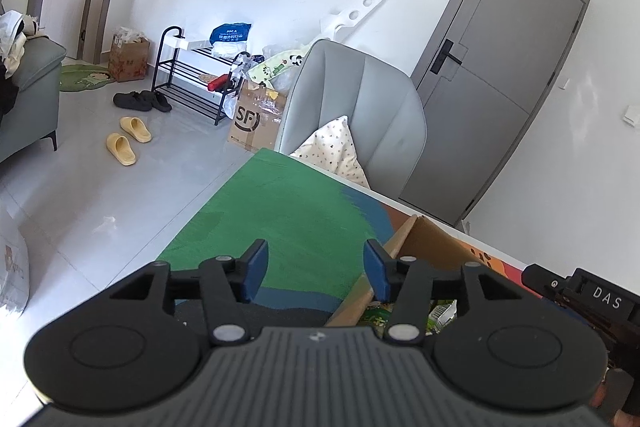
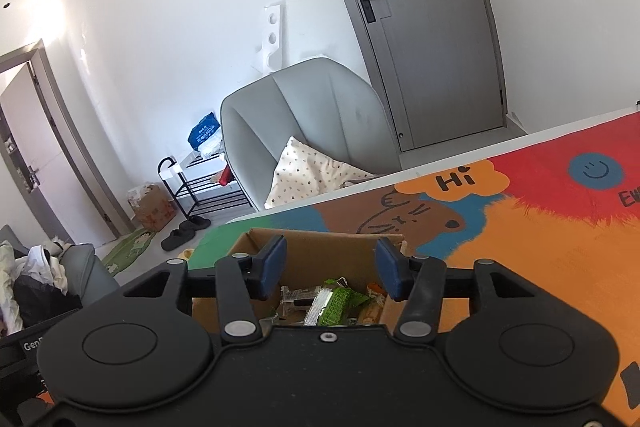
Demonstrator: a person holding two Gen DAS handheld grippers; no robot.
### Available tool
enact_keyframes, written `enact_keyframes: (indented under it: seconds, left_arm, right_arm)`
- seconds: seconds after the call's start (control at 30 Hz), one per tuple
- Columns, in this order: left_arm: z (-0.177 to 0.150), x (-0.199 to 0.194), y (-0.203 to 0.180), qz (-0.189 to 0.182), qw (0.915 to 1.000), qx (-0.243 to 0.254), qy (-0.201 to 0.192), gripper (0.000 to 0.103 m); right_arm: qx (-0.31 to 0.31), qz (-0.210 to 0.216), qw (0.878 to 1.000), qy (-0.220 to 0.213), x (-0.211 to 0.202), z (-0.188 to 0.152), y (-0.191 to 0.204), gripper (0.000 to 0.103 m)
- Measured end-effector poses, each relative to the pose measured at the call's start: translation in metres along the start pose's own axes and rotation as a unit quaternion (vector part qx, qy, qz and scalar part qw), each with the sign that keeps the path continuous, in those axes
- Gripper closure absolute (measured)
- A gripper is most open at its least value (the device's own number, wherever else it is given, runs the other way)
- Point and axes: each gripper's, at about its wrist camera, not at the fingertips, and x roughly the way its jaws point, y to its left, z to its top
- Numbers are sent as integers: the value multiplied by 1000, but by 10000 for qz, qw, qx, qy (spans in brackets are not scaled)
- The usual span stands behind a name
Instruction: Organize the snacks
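Both hand-held grippers empty, jaws apart: left hand-held gripper [image 1: 316, 269], right hand-held gripper [image 2: 331, 267] over cardboard box [image 2: 320, 255] holding snacks [image 2: 338, 301]. Drop-off likely done; next, find remaining snack on desk [image 2: 540, 227].

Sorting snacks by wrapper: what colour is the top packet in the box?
Bright green packet, clearest in the right wrist view.

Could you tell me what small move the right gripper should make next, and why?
Probably lift the right gripper clear of the cardboard box. Its fingers stand apart with nothing between them, and the snack packets already lie inside the box below, so nothing is left to release here.
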Motion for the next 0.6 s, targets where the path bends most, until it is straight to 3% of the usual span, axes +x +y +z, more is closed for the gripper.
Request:
enact_keyframes:
  seconds: [0.3, 0.6]
  left_arm:
    - [-9, -13, -20, -69, 9998, 181, -52, 24]
    - [-24, -18, -47, -206, 9980, 575, 155, 14]
  right_arm:
    - [89, -122, 9999, -6, -22, -4, -20, 52]
    - [124, -257, 9996, -9, -49, -10, -42, 32]
